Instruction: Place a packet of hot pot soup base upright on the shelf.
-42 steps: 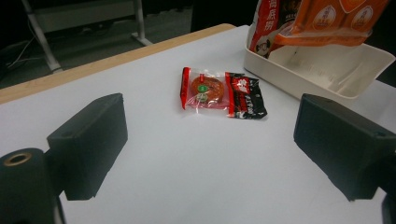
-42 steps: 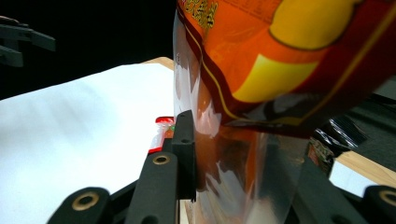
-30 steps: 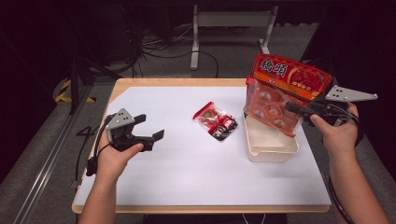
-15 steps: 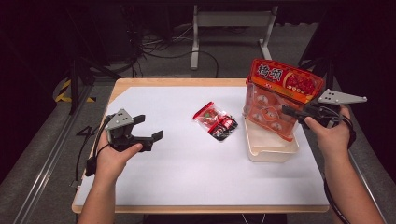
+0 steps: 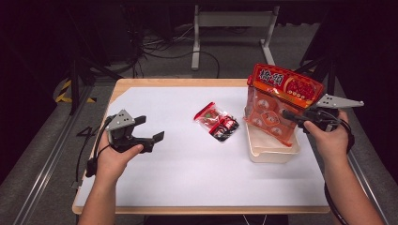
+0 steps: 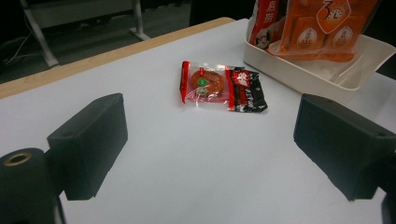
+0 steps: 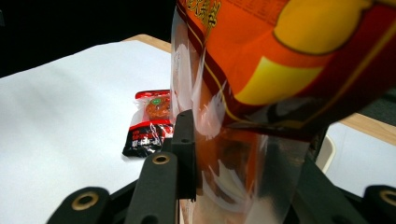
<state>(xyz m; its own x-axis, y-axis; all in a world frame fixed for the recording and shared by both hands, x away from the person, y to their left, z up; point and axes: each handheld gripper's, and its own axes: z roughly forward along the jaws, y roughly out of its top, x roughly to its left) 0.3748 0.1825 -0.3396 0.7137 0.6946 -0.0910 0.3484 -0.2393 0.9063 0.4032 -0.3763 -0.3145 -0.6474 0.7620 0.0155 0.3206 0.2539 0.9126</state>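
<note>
A large orange-red snack bag [image 5: 277,101] stands tilted in a white tray [image 5: 272,152] at the right of the table, its lower end inside the tray. My right gripper [image 5: 287,115] is shut on the bag's clear side, and the bag [image 7: 280,70] rises between its jaws in the right gripper view. A small red-and-black snack packet [image 5: 218,122] lies flat on the white table top, left of the tray. Over the table's left side my left gripper [image 5: 152,129] hangs open and holds nothing. Beyond its jaws lie the packet [image 6: 219,86] and the tray [image 6: 322,77].
A white sheet covers the wooden table [image 5: 187,83], whose edge shows at the back. Dark floor with cables and a metal stand [image 5: 230,28] lies beyond. Bare sheet spreads across the middle and front of the table.
My right gripper has sunk a little with the big bag, settling its lower end into the tray. The left gripper has stayed still.
</note>
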